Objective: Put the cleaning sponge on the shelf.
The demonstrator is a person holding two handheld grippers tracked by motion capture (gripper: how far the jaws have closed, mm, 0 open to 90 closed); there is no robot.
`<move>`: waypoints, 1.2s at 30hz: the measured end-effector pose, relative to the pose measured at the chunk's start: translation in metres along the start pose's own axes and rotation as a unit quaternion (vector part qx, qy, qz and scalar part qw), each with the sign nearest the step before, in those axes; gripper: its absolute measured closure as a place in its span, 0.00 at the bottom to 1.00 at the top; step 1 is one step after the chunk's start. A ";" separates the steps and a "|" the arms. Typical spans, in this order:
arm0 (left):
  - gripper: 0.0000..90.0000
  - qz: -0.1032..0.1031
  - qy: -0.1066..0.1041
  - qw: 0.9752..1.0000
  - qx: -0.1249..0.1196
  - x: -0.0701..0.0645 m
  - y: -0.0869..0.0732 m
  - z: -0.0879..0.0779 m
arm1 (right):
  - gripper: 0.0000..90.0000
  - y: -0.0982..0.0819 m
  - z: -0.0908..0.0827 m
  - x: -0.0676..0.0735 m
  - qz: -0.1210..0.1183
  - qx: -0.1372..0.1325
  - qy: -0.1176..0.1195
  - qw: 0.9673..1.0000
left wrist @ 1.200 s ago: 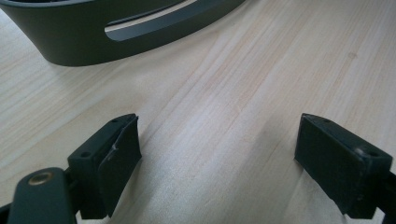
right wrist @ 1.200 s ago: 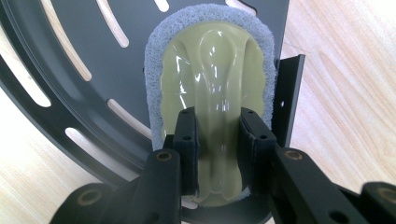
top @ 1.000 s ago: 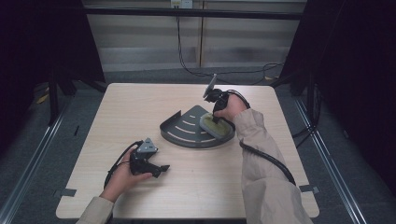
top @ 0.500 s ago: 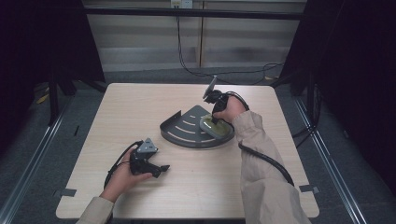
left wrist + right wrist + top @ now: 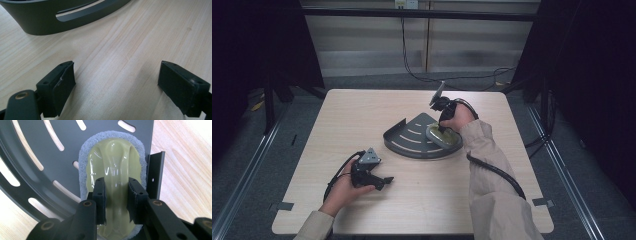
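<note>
Right gripper view shows the right gripper [image 5: 116,202] clamped on the handle of the scrubber [image 5: 112,160], which rests inside the grey rack [image 5: 50,152]. Judging by this, the scrubber is placed and only letting go remains. Left gripper [image 5: 116,87] waits wide open and empty over the table [image 5: 140,37].

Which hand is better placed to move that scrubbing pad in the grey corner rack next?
Right. The right gripper has its jaws shut on the scrubbing pad in the rack; the left gripper lies open, apart.

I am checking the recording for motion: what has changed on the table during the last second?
Nothing visibly changed: the right tongs stay shut on the scrubber in the grey rack, and the left tongs rest open on the table.
</note>
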State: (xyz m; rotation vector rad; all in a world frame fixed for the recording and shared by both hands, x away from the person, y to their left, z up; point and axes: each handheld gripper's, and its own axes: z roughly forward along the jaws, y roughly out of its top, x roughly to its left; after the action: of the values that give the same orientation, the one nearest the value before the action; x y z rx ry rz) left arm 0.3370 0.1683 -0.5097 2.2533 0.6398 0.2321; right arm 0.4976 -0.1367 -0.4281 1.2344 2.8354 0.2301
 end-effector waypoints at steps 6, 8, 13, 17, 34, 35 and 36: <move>0.15 0.000 0.000 1.000 0.000 0.000 0.000 0.000 | 0.79 0.000 0.001 0.000 -0.002 -0.003 0.000 1.000; 0.15 0.000 0.000 1.000 0.000 0.000 0.000 0.000 | 0.79 0.000 0.000 0.000 0.002 -0.002 0.001 1.000; 0.15 0.000 0.000 1.000 0.000 0.000 0.000 0.000 | 0.79 -0.001 0.001 0.001 -0.002 -0.004 -0.002 1.000; 0.15 0.000 0.001 1.000 0.001 0.000 0.000 0.000 | 0.78 -0.001 0.003 0.001 -0.003 -0.003 -0.002 1.000; 0.15 -0.001 -0.001 1.000 0.000 0.001 0.000 0.000 | 0.41 -0.008 -0.006 -0.001 0.003 -0.028 -0.022 0.999; 0.15 -0.001 -0.001 1.000 0.000 0.001 0.000 0.000 | 0.39 -0.009 -0.008 0.000 0.004 -0.029 -0.022 0.999; 0.15 -0.001 -0.001 1.000 0.000 0.001 0.000 0.000 | 0.37 -0.009 -0.009 0.000 0.002 -0.029 -0.025 0.999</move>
State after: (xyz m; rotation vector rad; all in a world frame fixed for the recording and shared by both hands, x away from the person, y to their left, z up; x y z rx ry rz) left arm 0.3374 0.1687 -0.5094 2.2527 0.6407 0.2288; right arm 0.4896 -0.1437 -0.4204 1.2189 2.7644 0.2751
